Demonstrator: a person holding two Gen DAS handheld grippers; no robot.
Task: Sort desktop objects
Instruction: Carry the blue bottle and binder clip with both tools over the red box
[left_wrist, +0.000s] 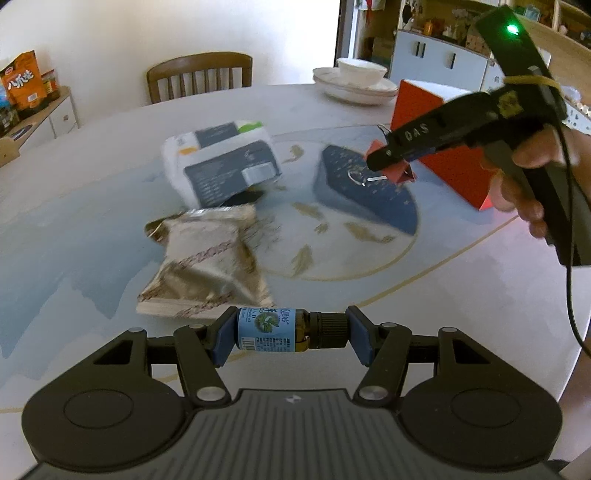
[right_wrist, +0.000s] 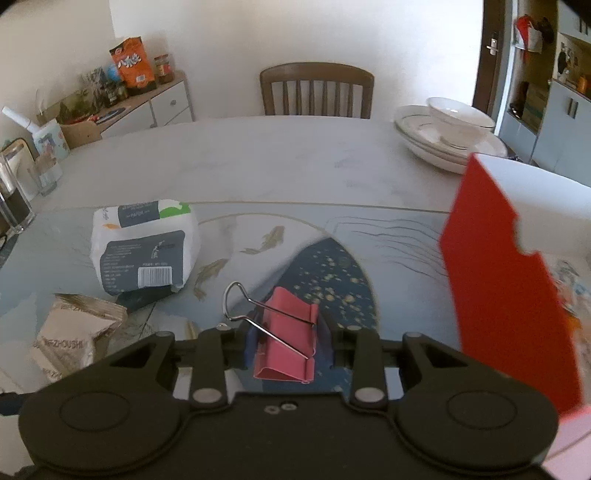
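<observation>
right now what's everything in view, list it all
small amber glass bottle with blue label: one, sideways between the left gripper's jaws
pink metal binder clip: one, in the right gripper's jaws
white tissue pack: one, table left
beige foil snack bag: one, near left
red-and-white open box: one, table right
white plates and bowl: stacked, far right
brown wooden chair: one, behind table
marble-patterned table: one
left gripper: black, shut on bottle
right gripper: black, shut on clip
hand: holds right gripper
</observation>
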